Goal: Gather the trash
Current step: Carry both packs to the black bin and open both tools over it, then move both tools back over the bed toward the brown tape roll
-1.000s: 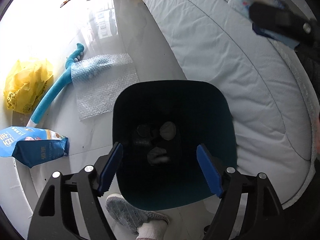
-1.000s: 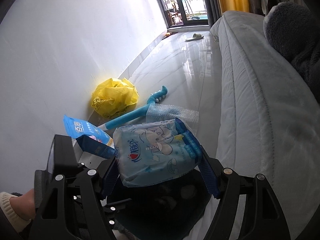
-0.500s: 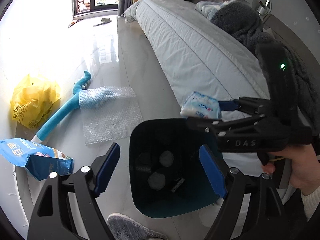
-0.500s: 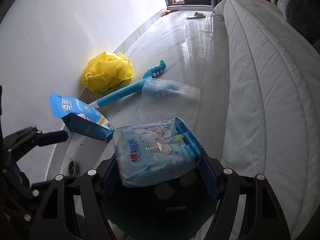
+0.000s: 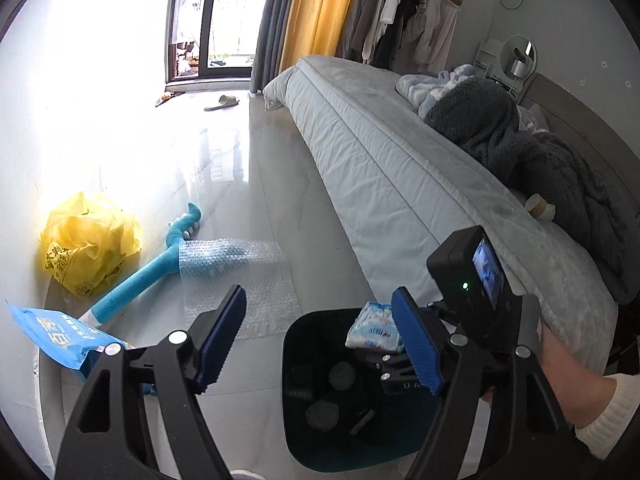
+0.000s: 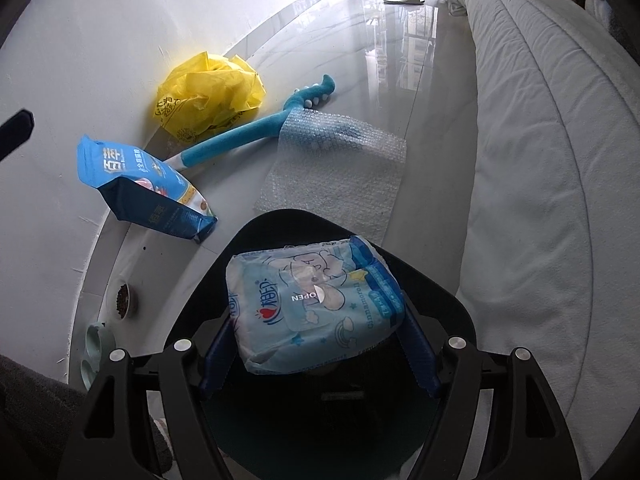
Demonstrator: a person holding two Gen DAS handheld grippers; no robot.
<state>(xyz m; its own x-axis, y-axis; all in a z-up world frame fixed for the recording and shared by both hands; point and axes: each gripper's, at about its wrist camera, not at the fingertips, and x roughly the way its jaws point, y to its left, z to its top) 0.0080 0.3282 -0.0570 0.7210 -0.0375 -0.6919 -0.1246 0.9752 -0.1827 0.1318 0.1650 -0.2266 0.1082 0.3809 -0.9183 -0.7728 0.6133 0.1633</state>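
The right gripper (image 6: 316, 352) clamps a soft wipes pack (image 6: 314, 306) between its 2 blue ridged fingers (image 6: 218, 356), holding it flat right over the mouth of the dark bin (image 6: 452, 304), presumably so it falls straight in once let go. The pack is glossy printed film, pillowy and slightly crushed by the squeeze. The left gripper (image 5: 320, 340) hangs wide open and holds nothing, just beside the bin. The bin (image 5: 304, 344) is smooth dark plastic with rounded corners and has a few round dark things in the bottom. Past it on the shiny tiled floor lie a sheet of bubble wrap (image 6: 340, 160), a blue foil bag (image 6: 140, 188), a long blue foam stick (image 6: 240, 140) and, against the wall, a crumpled yellow plastic bag (image 6: 208, 92), likely the trash left to gather
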